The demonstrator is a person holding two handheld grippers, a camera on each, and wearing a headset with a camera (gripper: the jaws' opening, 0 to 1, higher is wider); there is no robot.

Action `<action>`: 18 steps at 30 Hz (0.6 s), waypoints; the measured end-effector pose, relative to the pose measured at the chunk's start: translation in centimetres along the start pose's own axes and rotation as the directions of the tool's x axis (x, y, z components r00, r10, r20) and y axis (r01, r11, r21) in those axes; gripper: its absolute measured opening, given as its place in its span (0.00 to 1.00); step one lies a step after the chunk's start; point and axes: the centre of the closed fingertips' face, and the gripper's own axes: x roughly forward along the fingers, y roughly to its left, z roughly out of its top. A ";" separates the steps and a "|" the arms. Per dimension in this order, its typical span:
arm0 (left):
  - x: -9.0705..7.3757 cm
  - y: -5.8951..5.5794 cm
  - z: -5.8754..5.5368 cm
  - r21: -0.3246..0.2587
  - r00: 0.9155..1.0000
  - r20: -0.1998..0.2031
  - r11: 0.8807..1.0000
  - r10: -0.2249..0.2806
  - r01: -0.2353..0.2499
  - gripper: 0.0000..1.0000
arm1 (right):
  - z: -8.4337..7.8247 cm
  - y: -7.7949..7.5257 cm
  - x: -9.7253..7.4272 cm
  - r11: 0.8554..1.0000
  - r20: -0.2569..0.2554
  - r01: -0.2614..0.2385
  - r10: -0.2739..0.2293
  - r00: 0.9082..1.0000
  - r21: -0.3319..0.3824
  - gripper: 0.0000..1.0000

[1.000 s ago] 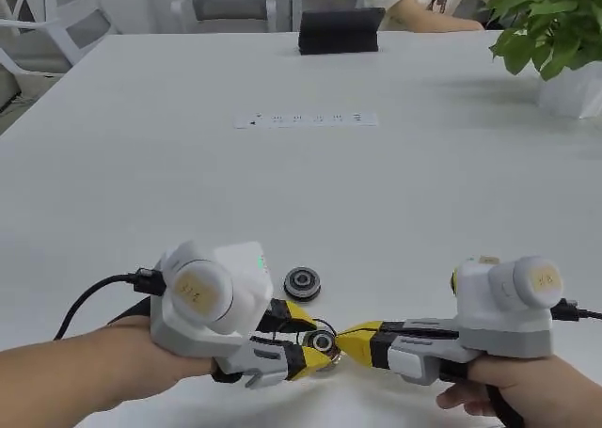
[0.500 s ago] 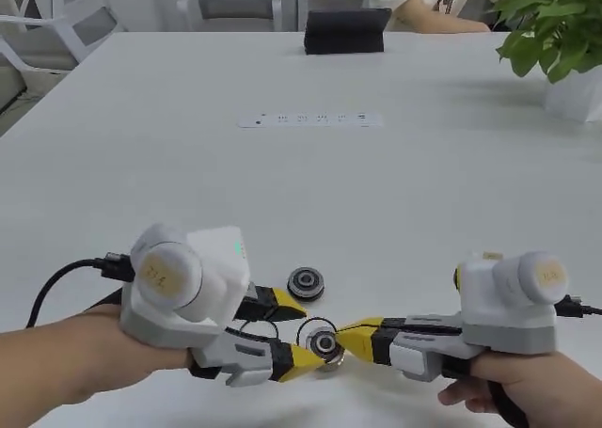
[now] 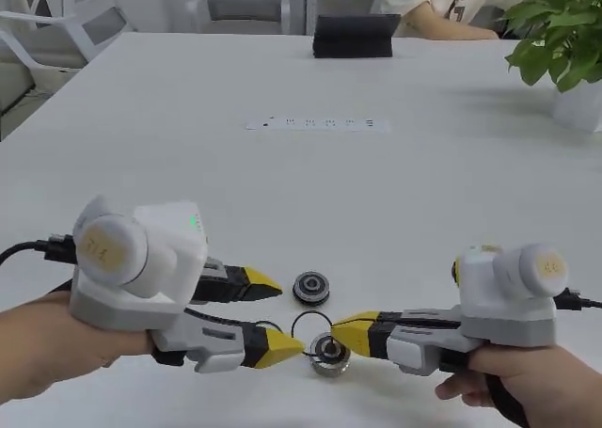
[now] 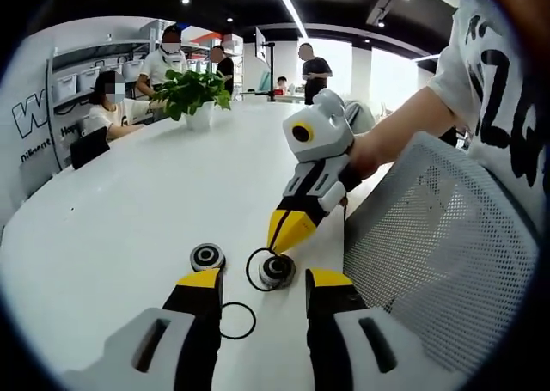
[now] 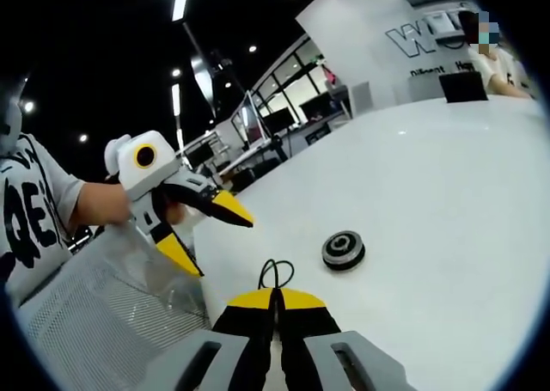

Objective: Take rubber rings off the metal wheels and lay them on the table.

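The right gripper (image 3: 339, 324) has its jaws closed on a ring (image 3: 310, 323), which loops up just beside a wheel (image 3: 329, 351) on the tabletop (image 3: 395, 202). I can't tell whether it's still caught on it. The left gripper (image 3: 282, 315) hovers close by, jaws open and empty. A second wheel (image 3: 311, 287) sits near, and a loose ring (image 4: 236, 320) lies flat below the left jaws.

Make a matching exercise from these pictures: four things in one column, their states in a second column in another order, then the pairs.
1 left gripper
2 right gripper
3 loose ring
4 plant

a shut on a rubber ring
b lies flat on the table
c open
d stands at the table's far right

Pairs: 1-c, 2-a, 3-b, 4-d
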 end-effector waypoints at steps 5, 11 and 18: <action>-1.2 0.3 -0.1 -0.023 1.000 0.011 1.000 0.020 -0.019 0.39 | 0.4 0.1 0.4 1.000 -0.009 -0.010 0.010 1.000 -0.012 0.00; -2.3 0.7 -0.3 -0.040 0.999 0.017 0.998 0.045 -0.044 0.42 | 0.9 0.5 1.3 0.999 -0.025 -0.030 0.030 0.999 -0.032 0.00; -3.8 1.5 -0.7 -0.064 0.997 0.023 0.995 0.080 -0.079 0.46 | 1.1 0.7 2.4 0.997 -0.057 -0.052 0.049 0.997 -0.056 0.00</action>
